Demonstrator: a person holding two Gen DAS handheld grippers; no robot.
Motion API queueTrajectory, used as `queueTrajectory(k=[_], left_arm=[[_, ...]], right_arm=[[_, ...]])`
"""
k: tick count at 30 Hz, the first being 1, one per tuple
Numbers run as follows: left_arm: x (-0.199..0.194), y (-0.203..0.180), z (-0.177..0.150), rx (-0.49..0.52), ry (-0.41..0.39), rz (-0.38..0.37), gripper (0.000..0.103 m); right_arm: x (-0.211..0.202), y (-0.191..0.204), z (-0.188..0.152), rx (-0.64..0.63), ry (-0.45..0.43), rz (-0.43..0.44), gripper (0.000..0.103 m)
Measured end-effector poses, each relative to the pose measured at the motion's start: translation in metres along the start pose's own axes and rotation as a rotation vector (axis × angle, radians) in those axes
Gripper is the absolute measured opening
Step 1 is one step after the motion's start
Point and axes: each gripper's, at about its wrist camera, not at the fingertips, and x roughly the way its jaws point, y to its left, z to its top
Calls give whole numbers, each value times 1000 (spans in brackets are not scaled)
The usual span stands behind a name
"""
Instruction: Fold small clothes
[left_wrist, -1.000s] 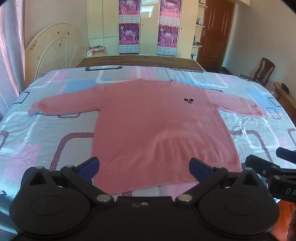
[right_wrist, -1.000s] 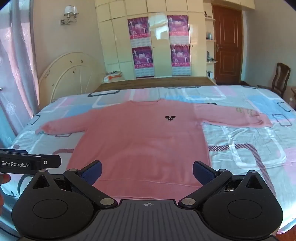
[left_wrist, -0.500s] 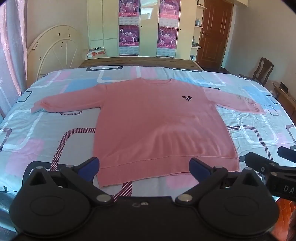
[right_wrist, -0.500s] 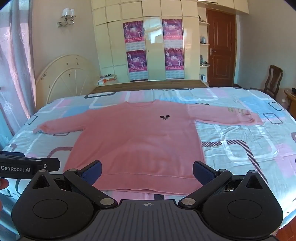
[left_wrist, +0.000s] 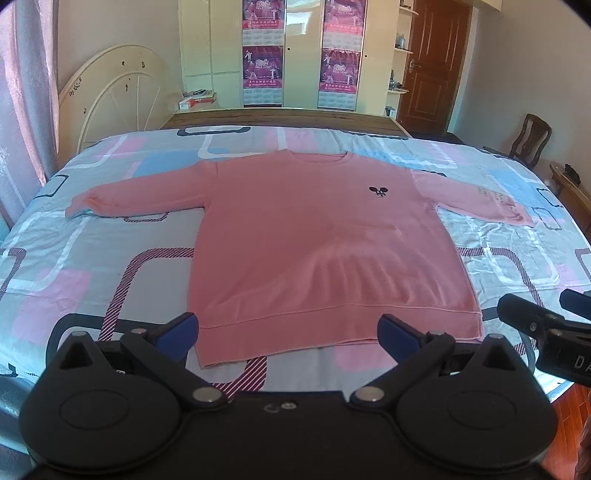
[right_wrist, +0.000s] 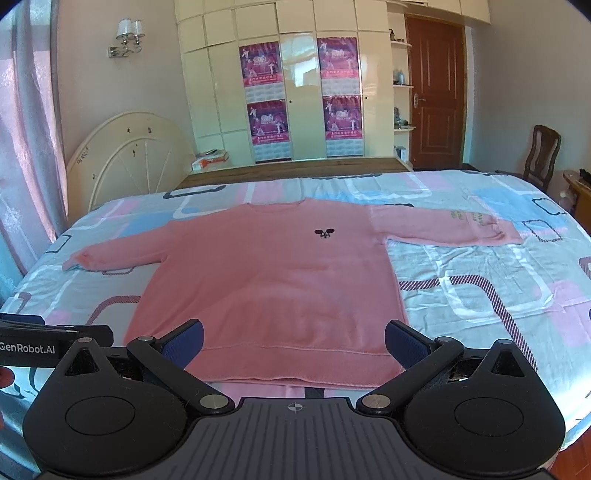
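Nearest the lenses, both tongs stood spread wide with nothing between the blue pads: the left tongs (left_wrist: 288, 330) hung over the foot edge of the bed, the right tongs (right_wrist: 293, 341) just beside them, each visible at the margin of the other's view. Neither touched cloth. Directly ahead lay the pink sweater (left_wrist: 314, 240), front up and flat on the bed (left_wrist: 74, 266), its ribbed hem (left_wrist: 332, 326) closest to the tongs and running nearly straight across. The knit looked soft, light and limp, with faint ripples in the lower body; it would likely drape and sag when lifted, and drag a little on the sheet instead of sliding clean. The thicker hem corners seemed the firmest places to pinch, one per tongs; a sleeve cuff would serve for folding an arm inward. The patterned bedsheet, glossy and slightly creased, carried rounded rectangles in pink, blue and grey. Farther up, a small dark embroidered emblem (right_wrist: 324, 232) sat on the chest, and both sleeves spread outward, the left sleeve (left_wrist: 140, 192) toward the curtain side, the right sleeve (right_wrist: 447, 225) bearing faint lettering near its cuff. The round collar lay farthest off, near the wooden footboard. Beyond stood cream wardrobes with posters and a brown door.
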Motion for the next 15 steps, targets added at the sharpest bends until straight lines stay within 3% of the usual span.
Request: queueTrajectory(k=[15], left_arm=[[4,-2,1,-4,2,10,103]], right_arm=[[3,-1,0,2,5,6,103]])
